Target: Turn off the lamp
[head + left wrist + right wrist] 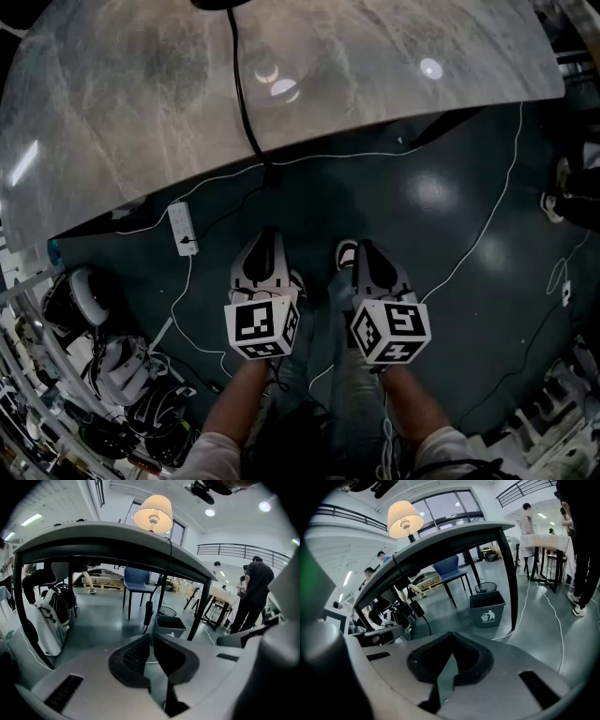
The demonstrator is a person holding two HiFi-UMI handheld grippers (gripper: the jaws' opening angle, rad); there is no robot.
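cream-shaded lamp [153, 512] stands lit on the grey marbled table [141, 112]; left gripper [151, 640] and right gripper [450, 641] both pressed together, empty, below the table edge; approach step; next move probably calls for reaching the black oblong block [148, 613] on the hanging cord.

Left forearm [236, 405] and right forearm [413, 405] reach forward side by side. Left claw [265, 246] and right claw [367, 253] slant downward, near each other, jaws closed on nothing.
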